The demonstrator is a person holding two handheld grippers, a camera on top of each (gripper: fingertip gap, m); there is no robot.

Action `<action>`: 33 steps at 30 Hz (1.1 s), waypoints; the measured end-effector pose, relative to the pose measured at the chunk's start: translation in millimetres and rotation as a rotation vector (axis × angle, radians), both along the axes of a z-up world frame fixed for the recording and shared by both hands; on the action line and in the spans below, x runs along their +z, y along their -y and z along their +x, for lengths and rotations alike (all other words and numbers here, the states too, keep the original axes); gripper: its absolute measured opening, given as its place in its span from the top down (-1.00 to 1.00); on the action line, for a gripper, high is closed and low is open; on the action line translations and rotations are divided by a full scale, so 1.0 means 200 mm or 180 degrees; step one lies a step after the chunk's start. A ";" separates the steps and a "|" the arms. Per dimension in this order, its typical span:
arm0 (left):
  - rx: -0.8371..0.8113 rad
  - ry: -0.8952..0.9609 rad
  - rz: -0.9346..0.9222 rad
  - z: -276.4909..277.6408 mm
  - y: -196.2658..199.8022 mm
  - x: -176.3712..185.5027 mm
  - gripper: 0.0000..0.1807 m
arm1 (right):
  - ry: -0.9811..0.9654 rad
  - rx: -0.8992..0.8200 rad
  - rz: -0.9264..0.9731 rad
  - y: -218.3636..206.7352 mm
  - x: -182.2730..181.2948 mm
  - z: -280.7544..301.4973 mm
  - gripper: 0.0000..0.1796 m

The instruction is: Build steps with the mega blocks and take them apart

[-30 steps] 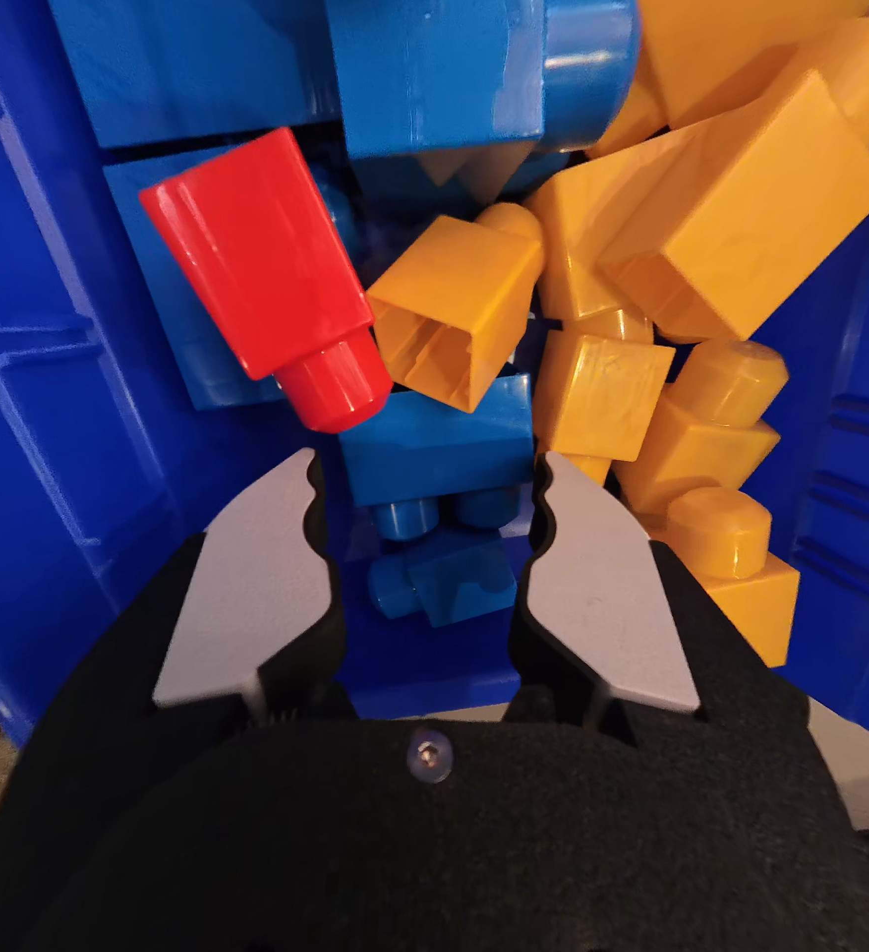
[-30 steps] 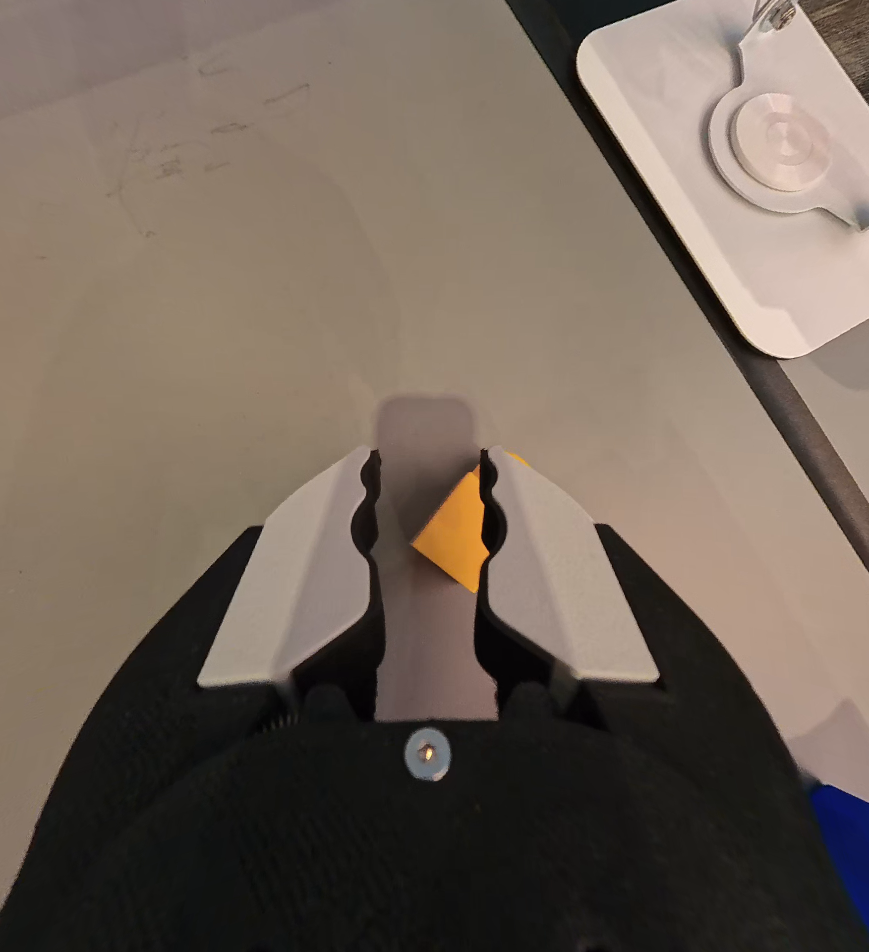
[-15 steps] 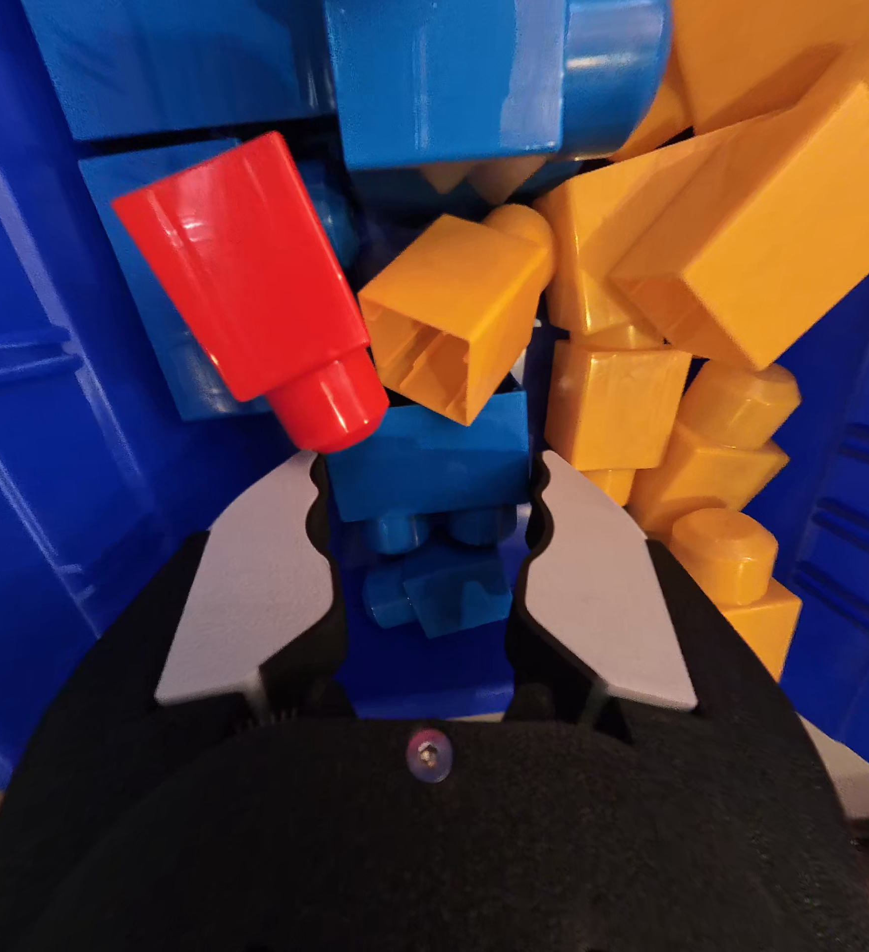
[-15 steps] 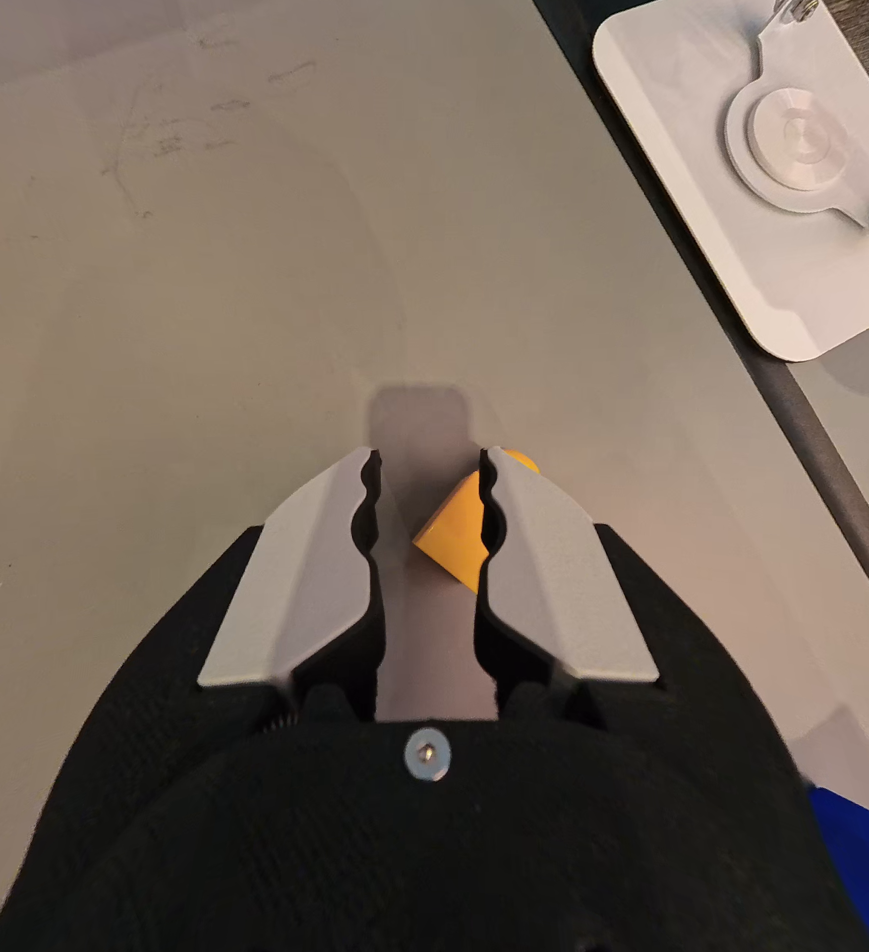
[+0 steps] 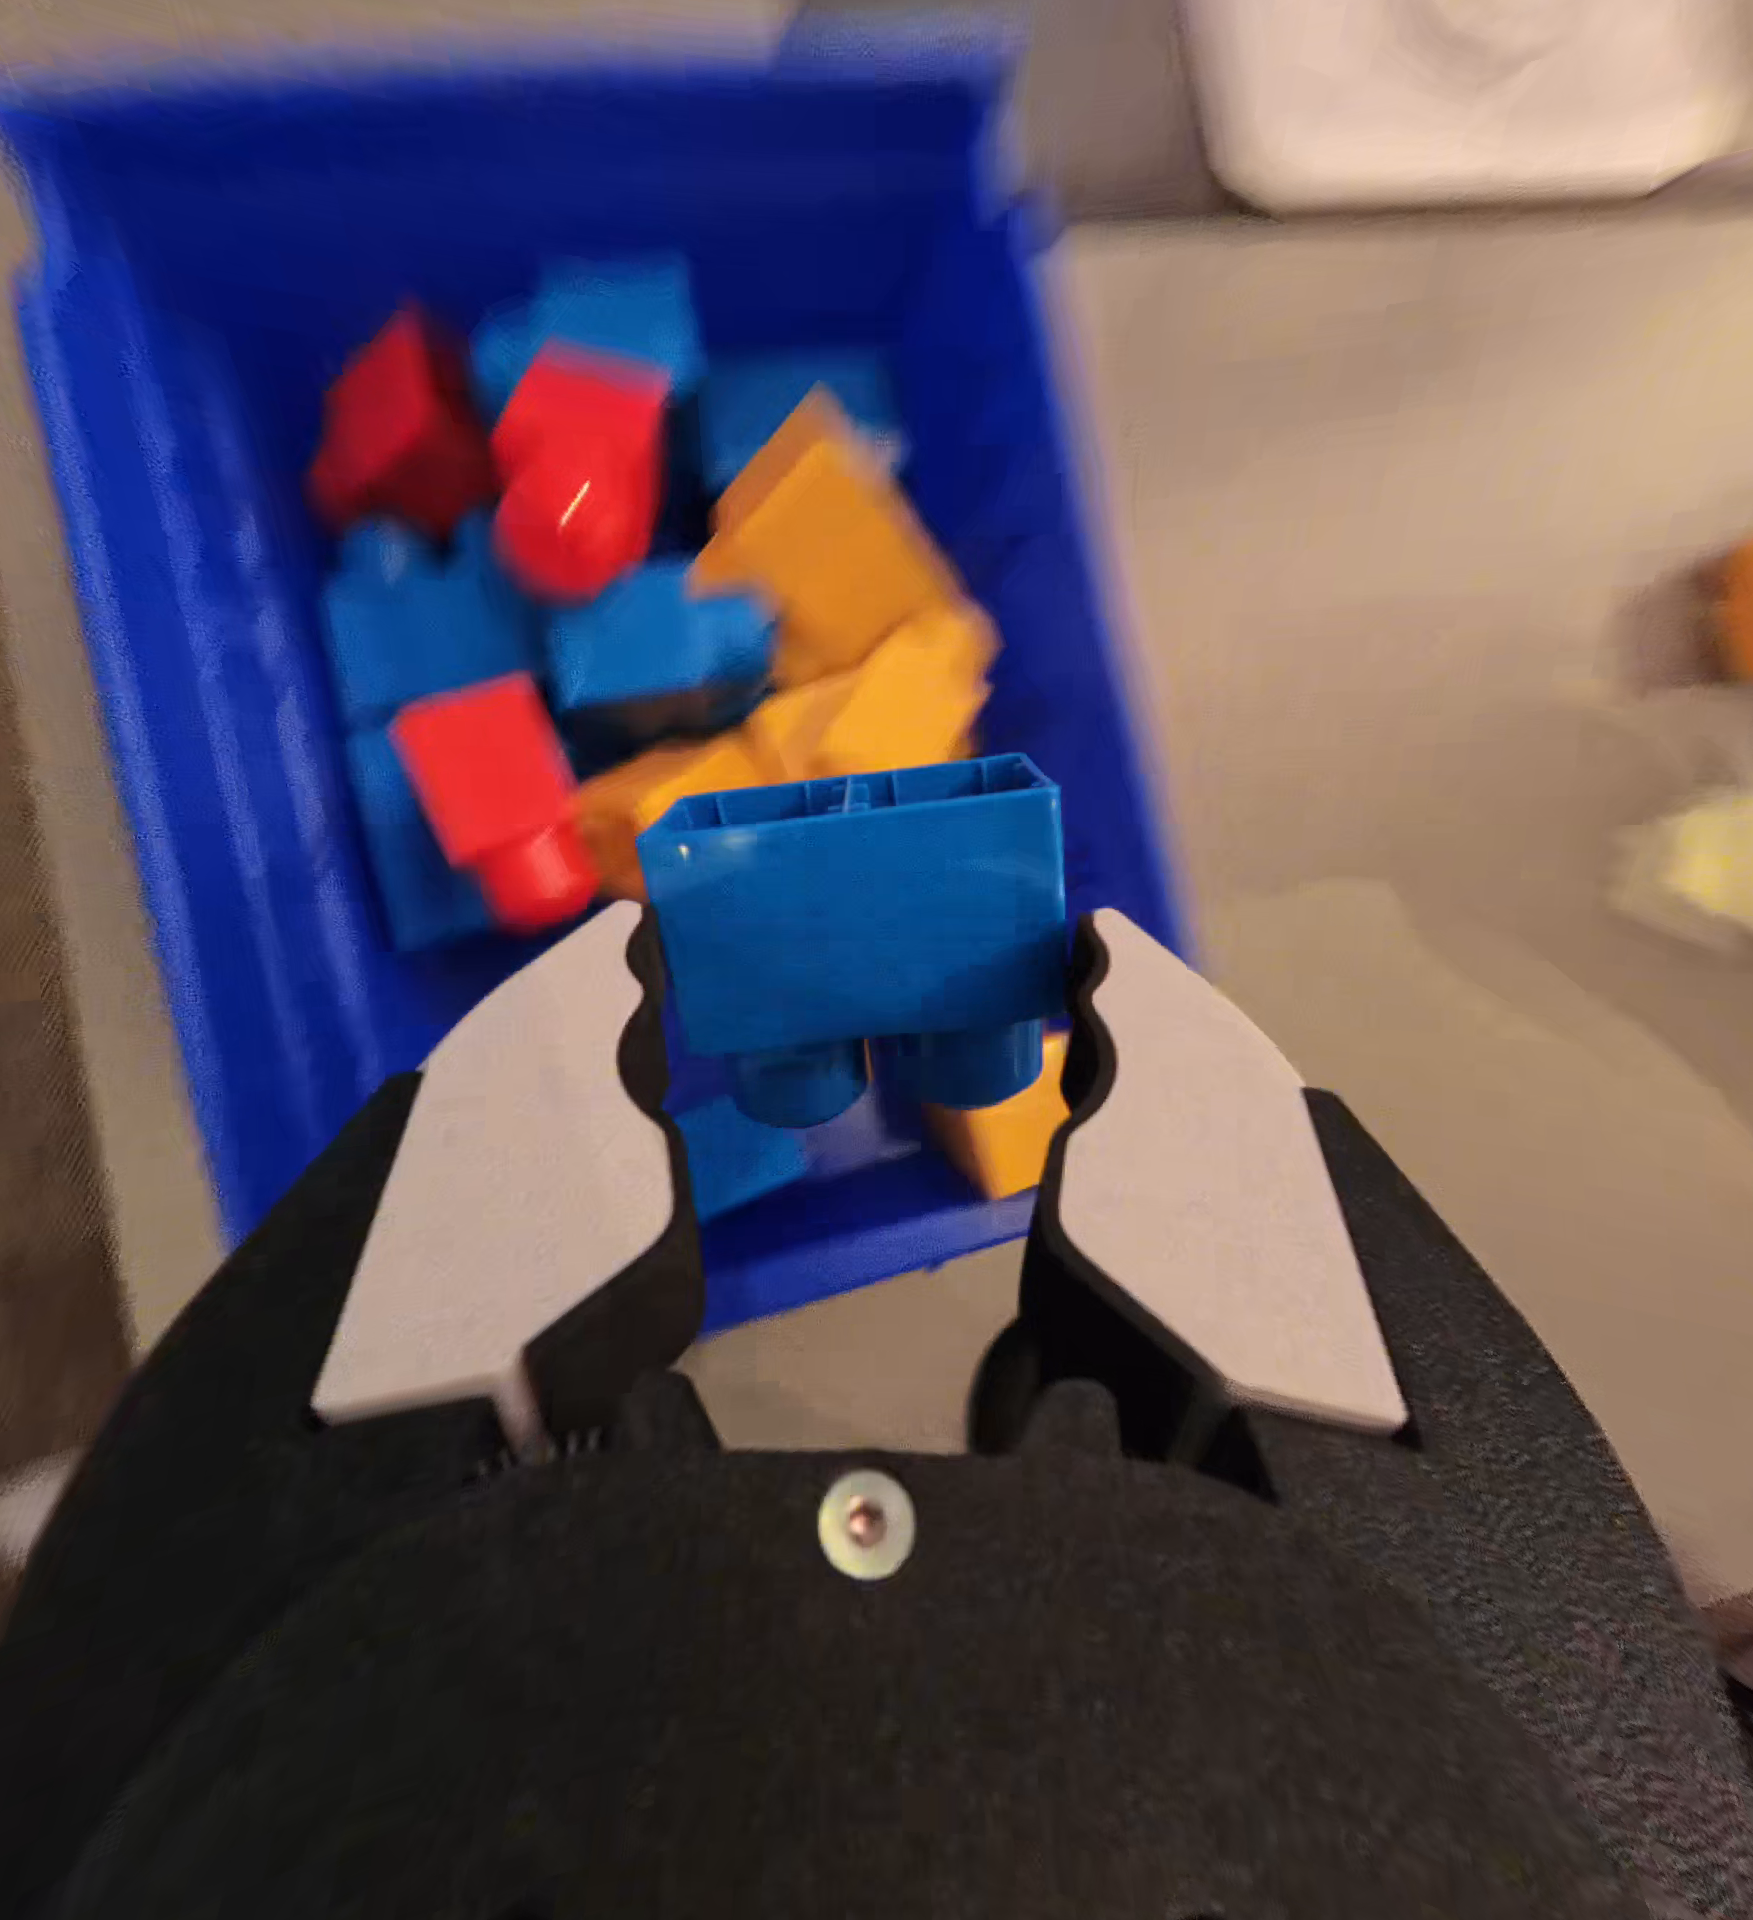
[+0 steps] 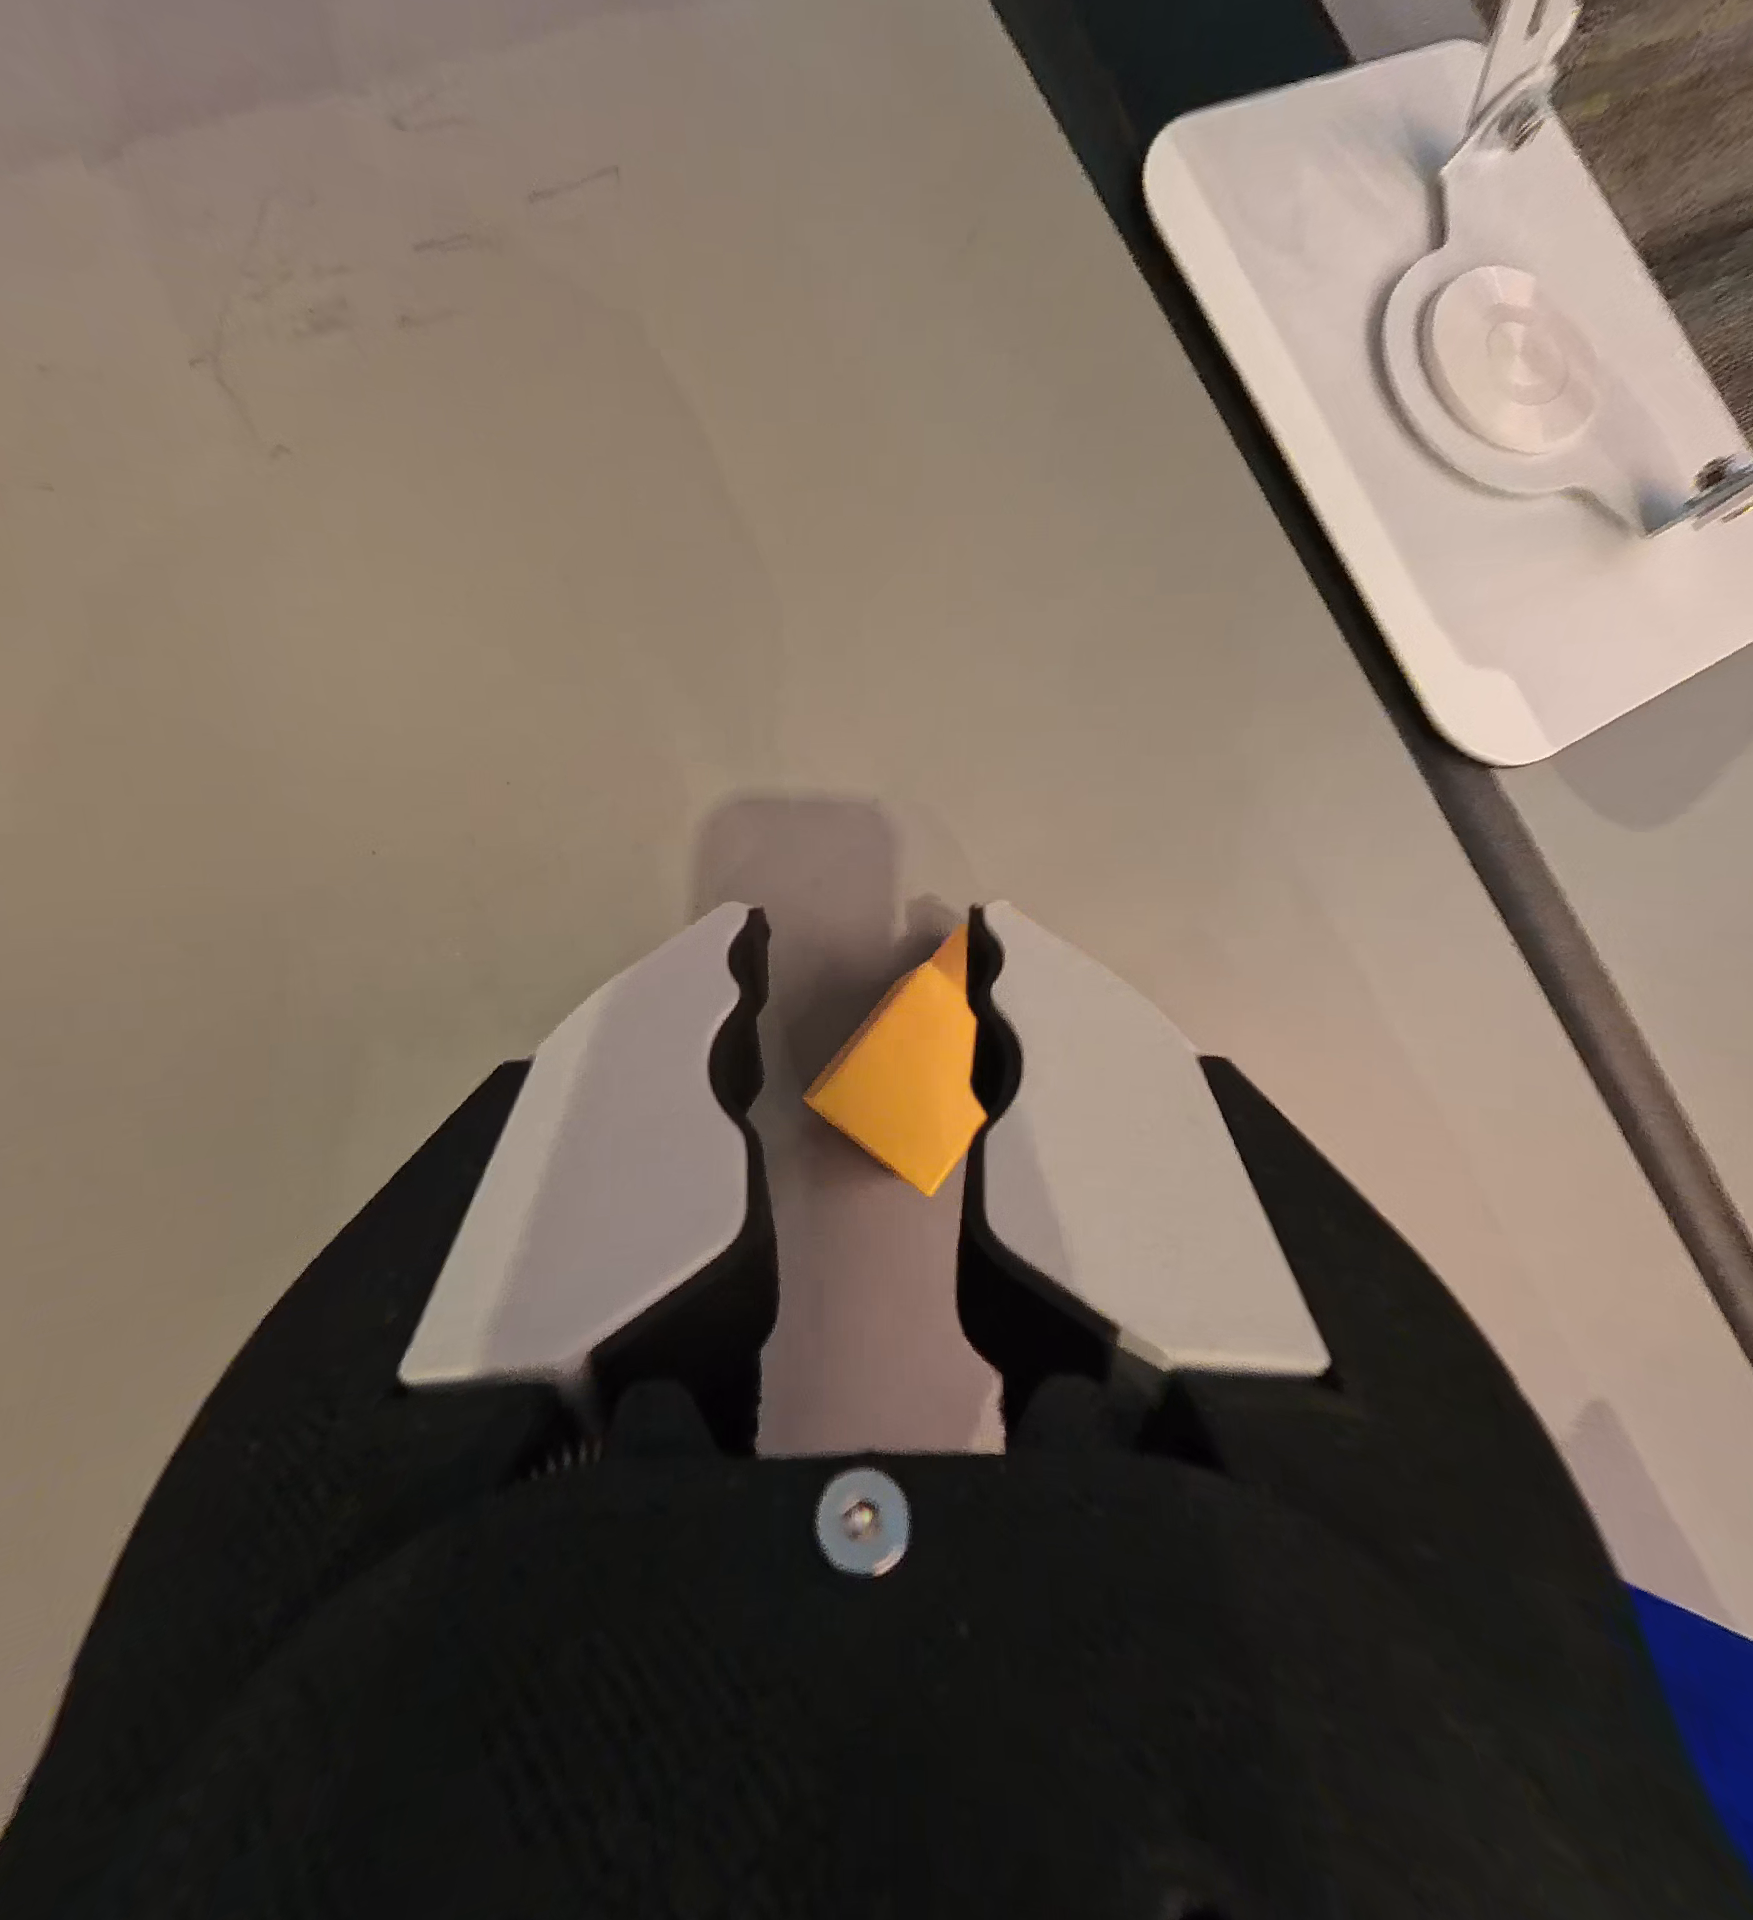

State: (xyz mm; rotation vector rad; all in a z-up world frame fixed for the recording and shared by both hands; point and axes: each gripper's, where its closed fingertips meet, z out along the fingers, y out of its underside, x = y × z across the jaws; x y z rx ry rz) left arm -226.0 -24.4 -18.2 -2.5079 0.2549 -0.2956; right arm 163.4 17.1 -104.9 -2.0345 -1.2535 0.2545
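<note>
A blue block (image 5: 851,914) is clamped crosswise in the left gripper (image 5: 856,987), studs toward the camera, above the bin (image 5: 176,623); the right gripper (image 6: 867,1023), jaws parted, is held over a yellow block (image 6: 903,1091) on the desk (image 6: 332,520).

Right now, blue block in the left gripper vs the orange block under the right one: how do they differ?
The blue block is pinched in the left gripper, clear of the bin; the orange block lies loose on the table beneath the open right gripper. The blue shows two studs facing the camera; the orange's studs are mostly hidden. Both are plastic mega blocks.
</note>
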 end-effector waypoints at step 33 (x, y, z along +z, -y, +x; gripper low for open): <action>-0.3142 0.1256 0.0224 1.53 0.21 0.07 0.05 | 0.0583 0.2102 0.2736 0.48 0.40 -0.38 0.58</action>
